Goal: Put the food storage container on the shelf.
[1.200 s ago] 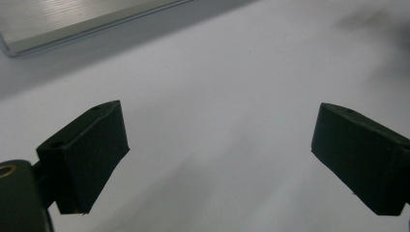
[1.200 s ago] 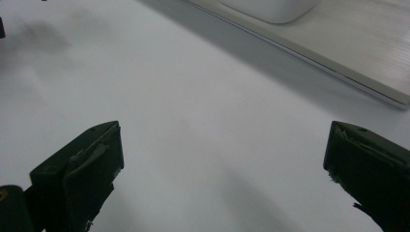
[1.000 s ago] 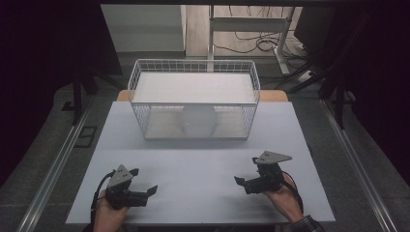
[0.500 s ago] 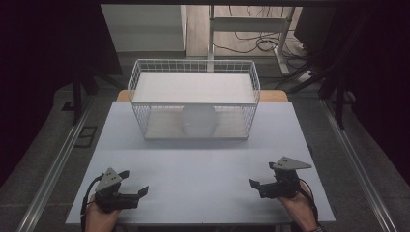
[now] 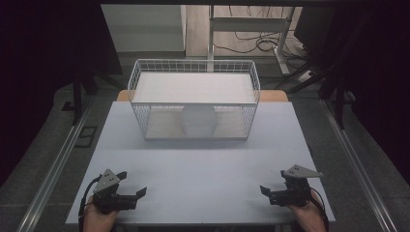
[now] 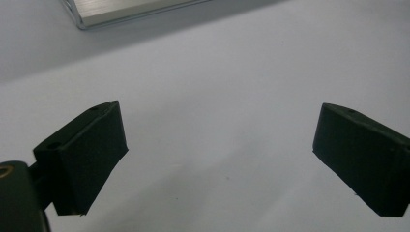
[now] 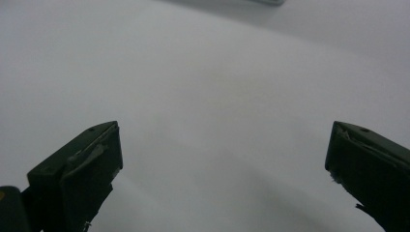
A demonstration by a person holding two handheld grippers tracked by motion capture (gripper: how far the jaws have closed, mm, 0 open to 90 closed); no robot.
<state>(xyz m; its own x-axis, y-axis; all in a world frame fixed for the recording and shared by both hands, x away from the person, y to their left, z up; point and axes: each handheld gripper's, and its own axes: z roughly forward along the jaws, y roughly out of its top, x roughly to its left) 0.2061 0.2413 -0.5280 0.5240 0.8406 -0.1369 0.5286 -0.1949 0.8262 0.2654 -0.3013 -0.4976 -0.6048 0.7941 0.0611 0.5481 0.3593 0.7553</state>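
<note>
the wire basket is seen from above; spread jaws of left gripper and right gripper are seen closer.

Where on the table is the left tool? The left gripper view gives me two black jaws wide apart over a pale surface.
Observer: The left tool is at the table's near left corner, holding nothing.
Operator: And the other one?
Observer: The right tool is at the near right corner, open too, pointing left toward it.
Operator: Anything to pick up?
Observer: A white wire basket stands at the far middle, with a pale round thing inside; I cannot tell what it is.
</note>
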